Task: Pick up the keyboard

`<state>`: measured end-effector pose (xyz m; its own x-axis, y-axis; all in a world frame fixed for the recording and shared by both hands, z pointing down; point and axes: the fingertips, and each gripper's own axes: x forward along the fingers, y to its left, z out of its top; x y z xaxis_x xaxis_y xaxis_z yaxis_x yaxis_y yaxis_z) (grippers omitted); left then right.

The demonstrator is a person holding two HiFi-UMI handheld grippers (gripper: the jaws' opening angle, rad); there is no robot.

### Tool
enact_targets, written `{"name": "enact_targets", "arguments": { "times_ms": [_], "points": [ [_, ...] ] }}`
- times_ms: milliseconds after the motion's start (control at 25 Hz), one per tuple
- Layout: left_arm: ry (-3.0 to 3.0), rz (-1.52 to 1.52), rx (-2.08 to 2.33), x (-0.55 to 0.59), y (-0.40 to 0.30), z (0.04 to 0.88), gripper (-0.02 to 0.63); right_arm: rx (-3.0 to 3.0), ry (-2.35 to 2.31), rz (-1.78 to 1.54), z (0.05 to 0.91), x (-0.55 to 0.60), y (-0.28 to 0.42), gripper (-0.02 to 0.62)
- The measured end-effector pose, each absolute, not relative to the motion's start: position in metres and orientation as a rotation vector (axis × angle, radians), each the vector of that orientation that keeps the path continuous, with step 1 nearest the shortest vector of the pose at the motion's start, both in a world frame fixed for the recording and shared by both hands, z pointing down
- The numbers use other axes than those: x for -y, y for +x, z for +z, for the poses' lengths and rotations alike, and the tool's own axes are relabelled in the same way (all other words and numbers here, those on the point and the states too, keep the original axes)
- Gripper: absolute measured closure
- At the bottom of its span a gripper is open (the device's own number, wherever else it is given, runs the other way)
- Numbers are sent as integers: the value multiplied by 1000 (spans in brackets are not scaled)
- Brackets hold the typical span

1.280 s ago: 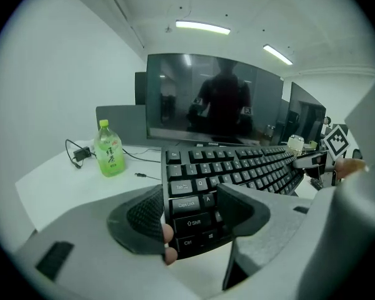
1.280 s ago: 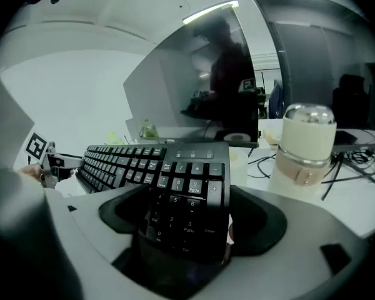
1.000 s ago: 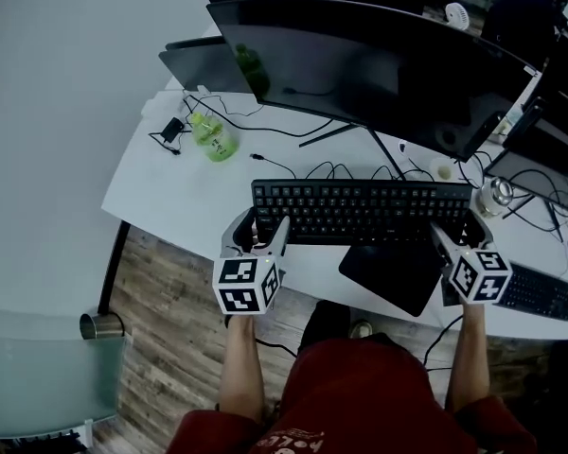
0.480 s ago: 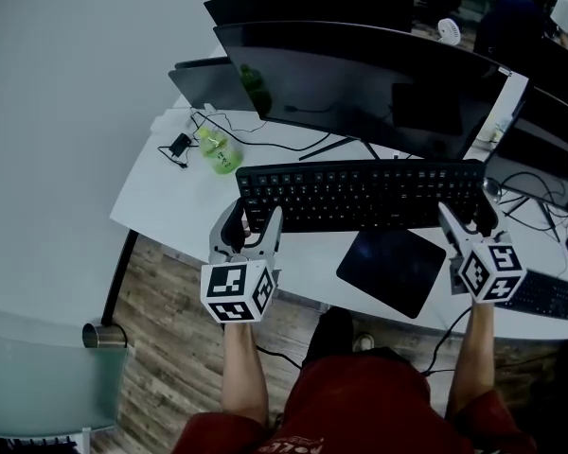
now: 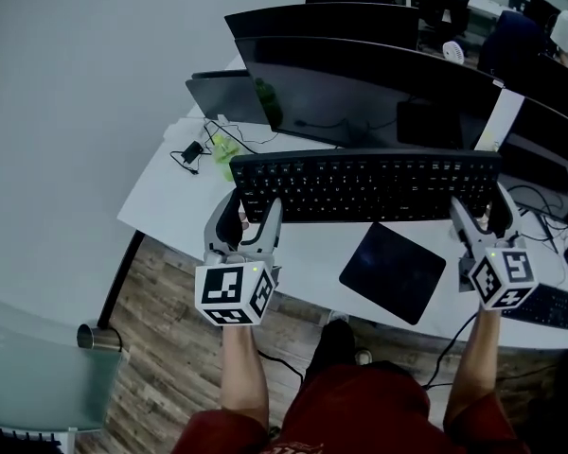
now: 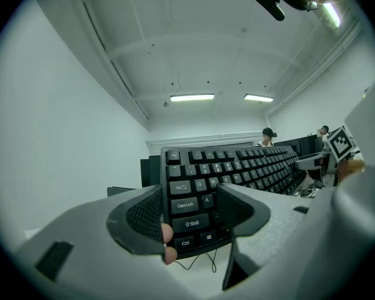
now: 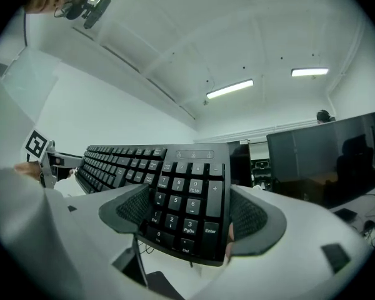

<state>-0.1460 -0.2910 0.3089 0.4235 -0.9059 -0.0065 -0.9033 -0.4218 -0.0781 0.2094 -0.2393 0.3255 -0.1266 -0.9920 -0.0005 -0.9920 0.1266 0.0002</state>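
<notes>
while both tools clamp it, the long black keyboard (image 5: 364, 185) hangs lifted above the middle of the white worktop (image 5: 166, 206). the left gripper (image 5: 249, 218) has its jaws closed partway onto the keyboard's ctrl and shift end, and the right gripper (image 5: 480, 214) pinches the number-pad end the same way. a second ago the keyboard lay flat near the front edge, overlapping the black square mouse pad (image 5: 393, 270); now the pad shows whole.
</notes>
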Motion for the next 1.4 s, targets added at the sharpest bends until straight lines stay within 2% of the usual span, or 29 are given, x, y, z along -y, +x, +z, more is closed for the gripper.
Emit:
{"name": "enact_targets", "arguments": {
  "times_ms": [560, 1400],
  "points": [
    [-2364, 185, -1570, 251, -157, 253, 330, -2233, -1938, 365, 268, 210, 198, 193],
    [-2384, 211, -1563, 255, -157, 256, 330, -2223, -1971, 384, 265, 207, 196, 193]
  ]
}}
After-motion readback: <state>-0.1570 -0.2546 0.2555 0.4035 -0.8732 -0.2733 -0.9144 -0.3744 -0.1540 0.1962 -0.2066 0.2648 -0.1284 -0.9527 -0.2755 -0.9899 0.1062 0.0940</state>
